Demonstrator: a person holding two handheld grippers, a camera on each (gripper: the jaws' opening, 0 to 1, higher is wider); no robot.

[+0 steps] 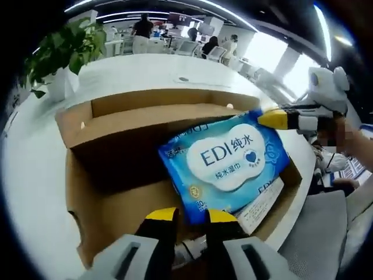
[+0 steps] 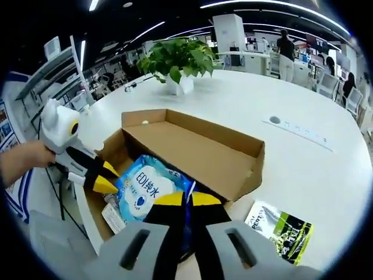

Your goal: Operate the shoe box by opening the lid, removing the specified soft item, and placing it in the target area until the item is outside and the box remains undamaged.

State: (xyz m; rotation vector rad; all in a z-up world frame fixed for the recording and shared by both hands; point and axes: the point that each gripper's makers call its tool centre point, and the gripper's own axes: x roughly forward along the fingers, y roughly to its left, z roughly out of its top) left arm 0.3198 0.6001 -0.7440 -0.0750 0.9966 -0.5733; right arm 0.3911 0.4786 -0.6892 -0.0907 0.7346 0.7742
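In the left gripper view, a potted plant (image 1: pixel 67 49) is standing at the far left of the white table (image 1: pixel 175 73), and the open cardboard shoe box (image 1: pixel 116 151) is sitting in front of it with its lid folded back. The blue wet-wipes pack (image 1: pixel 230 160) is hanging tilted above the box interior, not yet clear of it. The left gripper (image 1: pixel 189 217) is closing its yellow-tipped jaws on the pack's near lower edge, while the right gripper (image 1: pixel 274 119) is pinching the upper right corner. In the right gripper view, the left gripper (image 2: pixel 105 178) is reaching in from the left and touching the pack's (image 2: pixel 148 192) edge, and the right gripper (image 2: pixel 186 201) is clamping the pack's other edge between nearly meeting jaws; a green and black sachet (image 2: pixel 280 230) is lying on the table at the right. The pack looks light, soft and floppy with a slick film skin, so gripping the sealed edges is probably safest to avoid slipping.
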